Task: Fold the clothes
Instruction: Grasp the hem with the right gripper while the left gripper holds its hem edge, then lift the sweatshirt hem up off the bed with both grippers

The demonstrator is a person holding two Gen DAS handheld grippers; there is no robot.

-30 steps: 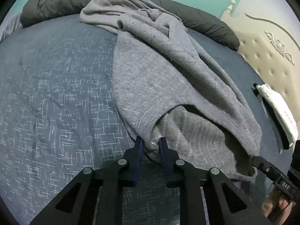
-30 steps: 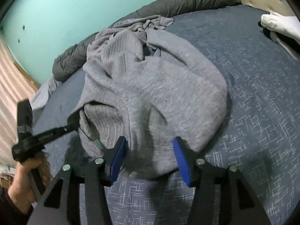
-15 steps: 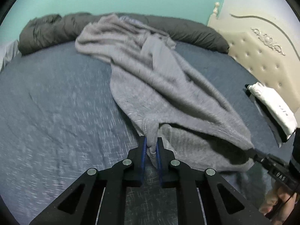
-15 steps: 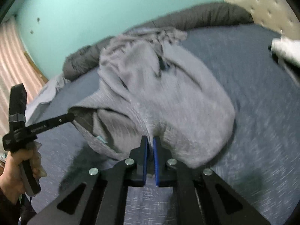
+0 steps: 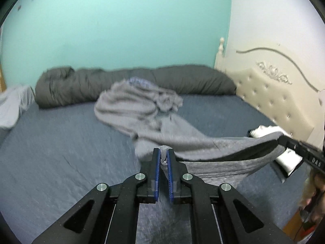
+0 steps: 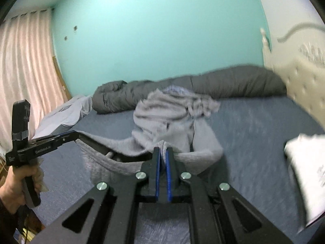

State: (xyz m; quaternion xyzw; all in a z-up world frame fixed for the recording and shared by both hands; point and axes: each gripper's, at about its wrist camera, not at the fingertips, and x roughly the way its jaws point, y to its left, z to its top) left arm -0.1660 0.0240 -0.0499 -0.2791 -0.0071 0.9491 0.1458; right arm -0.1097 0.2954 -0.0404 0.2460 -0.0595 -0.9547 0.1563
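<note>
over the blue bed [image 5: 61, 162], the left gripper [image 5: 163, 157] and right gripper [image 6: 163, 152] each pinch the grey sweater [image 5: 142, 109] hem, stretched between them (likely to open it flat); its top trails crumpled by the dark duvet [image 5: 182, 79].

Both wrist views low, facing bed [image 5: 61, 142]; shared.

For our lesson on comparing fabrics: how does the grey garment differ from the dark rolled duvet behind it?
The grey garment is light grey; the rolled duvet is dark charcoal. The garment's near edge is lifted, pinched by the left gripper and right gripper; the duvet lies untouched along the wall. Both rest on the bed.
</note>
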